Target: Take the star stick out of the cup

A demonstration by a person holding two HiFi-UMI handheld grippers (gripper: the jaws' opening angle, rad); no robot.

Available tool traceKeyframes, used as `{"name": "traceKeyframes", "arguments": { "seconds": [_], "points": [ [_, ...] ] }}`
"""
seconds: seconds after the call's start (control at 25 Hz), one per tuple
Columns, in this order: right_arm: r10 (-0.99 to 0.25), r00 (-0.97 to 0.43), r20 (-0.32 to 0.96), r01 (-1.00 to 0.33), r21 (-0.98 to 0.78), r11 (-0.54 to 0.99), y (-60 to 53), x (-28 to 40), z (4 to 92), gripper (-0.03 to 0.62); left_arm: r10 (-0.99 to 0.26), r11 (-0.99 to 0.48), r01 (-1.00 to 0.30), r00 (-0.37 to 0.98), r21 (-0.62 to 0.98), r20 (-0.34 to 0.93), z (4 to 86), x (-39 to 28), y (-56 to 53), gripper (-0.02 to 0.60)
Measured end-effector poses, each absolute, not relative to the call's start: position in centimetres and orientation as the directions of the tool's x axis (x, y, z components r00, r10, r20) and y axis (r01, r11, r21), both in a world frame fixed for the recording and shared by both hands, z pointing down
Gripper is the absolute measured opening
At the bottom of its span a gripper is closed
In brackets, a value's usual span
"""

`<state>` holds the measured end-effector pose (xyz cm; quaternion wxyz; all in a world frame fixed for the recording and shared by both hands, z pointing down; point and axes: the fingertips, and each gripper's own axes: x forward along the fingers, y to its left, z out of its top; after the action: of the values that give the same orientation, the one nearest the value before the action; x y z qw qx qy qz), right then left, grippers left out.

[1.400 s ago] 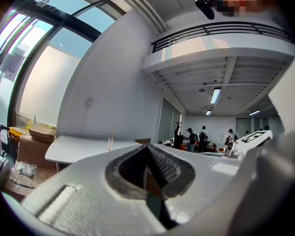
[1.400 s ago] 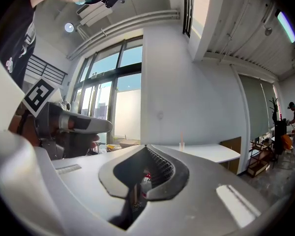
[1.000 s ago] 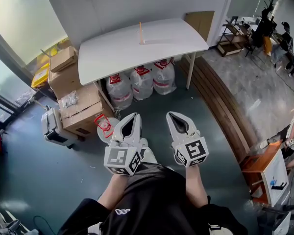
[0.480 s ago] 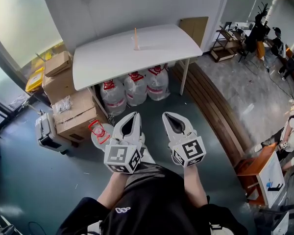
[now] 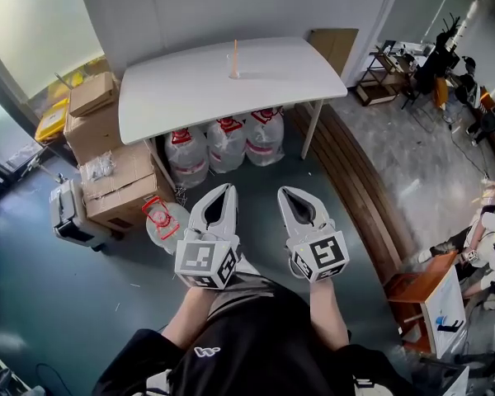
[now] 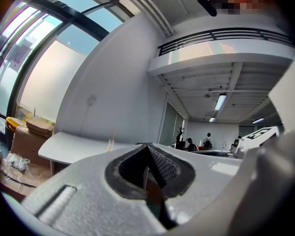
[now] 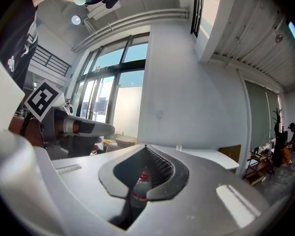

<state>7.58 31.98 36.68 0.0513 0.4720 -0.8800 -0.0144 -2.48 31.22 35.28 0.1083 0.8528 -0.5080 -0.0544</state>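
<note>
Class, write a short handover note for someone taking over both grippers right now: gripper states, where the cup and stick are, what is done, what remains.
Left gripper: shut, empty, held low in front of the person.
Right gripper: shut, empty, beside the left one.
Cup: on the white table, far from both grippers.
Stick: upright in the cup; its star is too small to make out.
Done: nothing; the stick is not yet out.
Left: approach the table, open one gripper, grip the stick, lift it out.
</note>
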Motion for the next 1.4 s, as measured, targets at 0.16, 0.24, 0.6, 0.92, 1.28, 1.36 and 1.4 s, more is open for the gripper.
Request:
{"name": "traceKeyframes", "arguments": {
  "seconds": [0.16, 0.24, 0.6, 0.92, 1.28, 1.36, 1.4],
  "points": [
    [-0.829, -0.550, 0.105, -0.828, 0.066, 0.557, 30.4, 7.2, 38.1, 0.000, -0.889, -0.431, -0.864, 0.456, 0.260, 0.040, 36.8, -3.7, 29.5, 0.003],
    [-0.830, -0.546, 0.117, -0.830, 0.057, 0.554, 29.6, 7.6, 38.7, 0.000, -0.891, -0.423, -0.866, 0.451, 0.267, 0.052, 37.4, -3.9, 28.6, 0.003],
    [-0.842, -0.525, 0.123, -0.847, 0.013, 0.531, 24.6, 8.7, 40.1, 0.001, -0.886, -0.421, -0.872, 0.454, 0.250, 0.092, 38.6, -3.6, 23.4, 0.003],
    [-0.843, -0.521, 0.131, -0.852, -0.034, 0.522, 17.7, 8.5, 40.6, 0.002, -0.883, -0.410, -0.882, 0.447, 0.234, 0.139, 39.1, -4.0, 16.4, 0.003],
    [-0.836, -0.531, 0.140, -0.847, -0.071, 0.527, 9.9, 7.5, 40.6, 0.002, -0.877, -0.398, -0.891, 0.439, 0.220, 0.193, 39.8, -4.6, 9.3, 0.003],
    [-0.832, -0.538, 0.135, -0.843, -0.073, 0.533, 8.2, 7.3, 40.2, 0.002, -0.876, -0.401, -0.890, 0.442, 0.217, 0.194, 39.4, -4.5, 7.6, 0.003],
    [-0.832, -0.539, 0.133, -0.842, -0.074, 0.534, 7.3, 7.2, 40.0, 0.002, -0.875, -0.404, -0.889, 0.444, 0.214, 0.192, 39.1, -4.5, 6.7, 0.003]
  ]
}}
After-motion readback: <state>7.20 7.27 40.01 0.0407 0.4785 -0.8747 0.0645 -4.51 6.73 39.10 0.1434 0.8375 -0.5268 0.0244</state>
